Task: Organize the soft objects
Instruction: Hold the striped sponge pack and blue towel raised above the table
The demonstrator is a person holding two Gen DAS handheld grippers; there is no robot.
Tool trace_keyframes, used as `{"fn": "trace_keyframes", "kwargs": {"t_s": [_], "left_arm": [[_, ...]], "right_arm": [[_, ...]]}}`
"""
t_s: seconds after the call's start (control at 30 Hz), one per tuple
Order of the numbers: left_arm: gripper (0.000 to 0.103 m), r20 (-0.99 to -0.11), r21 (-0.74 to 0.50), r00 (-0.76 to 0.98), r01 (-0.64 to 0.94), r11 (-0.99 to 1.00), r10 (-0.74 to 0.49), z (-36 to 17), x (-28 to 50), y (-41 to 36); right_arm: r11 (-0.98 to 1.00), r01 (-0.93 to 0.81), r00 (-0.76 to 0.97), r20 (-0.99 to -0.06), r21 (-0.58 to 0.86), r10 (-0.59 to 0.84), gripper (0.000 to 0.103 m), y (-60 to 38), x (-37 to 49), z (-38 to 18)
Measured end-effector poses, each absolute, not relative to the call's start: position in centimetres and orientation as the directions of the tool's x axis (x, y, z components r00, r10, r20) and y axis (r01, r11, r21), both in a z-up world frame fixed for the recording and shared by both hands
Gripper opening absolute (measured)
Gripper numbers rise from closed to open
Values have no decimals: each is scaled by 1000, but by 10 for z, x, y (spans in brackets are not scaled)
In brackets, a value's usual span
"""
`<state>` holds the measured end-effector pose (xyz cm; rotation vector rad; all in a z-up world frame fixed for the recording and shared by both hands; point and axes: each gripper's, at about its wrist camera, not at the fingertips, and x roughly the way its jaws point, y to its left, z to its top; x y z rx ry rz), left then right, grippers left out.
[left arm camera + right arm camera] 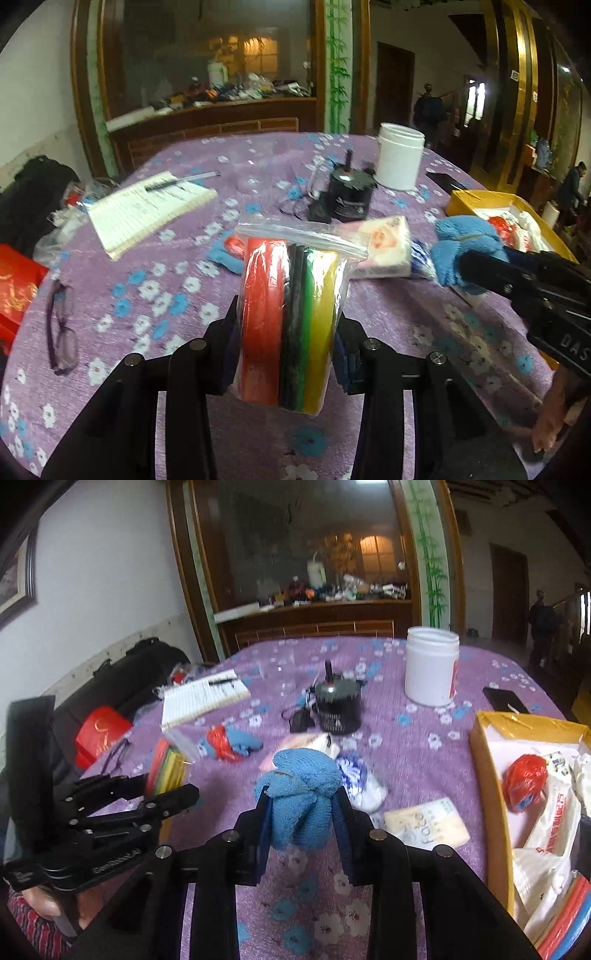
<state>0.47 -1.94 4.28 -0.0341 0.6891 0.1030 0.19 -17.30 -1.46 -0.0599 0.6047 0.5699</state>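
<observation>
My left gripper [286, 325] is shut on a clear zip bag of red, black, green and yellow sheets [291, 314], held above the purple table; the bag also shows in the right wrist view [168, 764]. My right gripper [303, 805] is shut on a rolled blue towel [301, 794], also seen in the left wrist view [461, 247]. A yellow cardboard box [491, 775] at the right holds a red bundle [526, 775] and white packets. On the table lie a blue-and-red cloth [229, 744], a tissue pack [384, 243] and a blue-white cloth [360, 779].
A white jar [432, 664], a black round device [338, 709], a notebook with a pen [203, 698], glasses [61, 328], a red bag [99, 734], a phone [504, 699] and a "Falca" packet [424, 823] are on the floral tablecloth [406, 746]. People stand at the far right.
</observation>
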Motion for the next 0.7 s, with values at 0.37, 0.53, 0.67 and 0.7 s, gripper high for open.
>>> {"fn": "trace_keyframes", "kwargs": {"t_s": [0.37, 0.53, 0.67, 0.7], "left_arm": [[39, -560, 86, 804, -184, 979, 200, 50, -1, -17], [39, -540, 100, 809, -213, 972, 233, 52, -2, -16], [39, -532, 107, 812, -218, 970, 241, 52, -4, -17], [39, -532, 107, 812, -217, 970, 240, 52, -4, -17]], "right_arm": [[843, -529, 688, -533, 94, 492, 32, -171, -4, -13], [843, -529, 691, -528, 94, 493, 32, -172, -4, -13], [842, -530, 689, -530, 97, 494, 32, -171, -5, -13], [842, -530, 690, -529, 97, 495, 32, -172, -5, -13]]}}
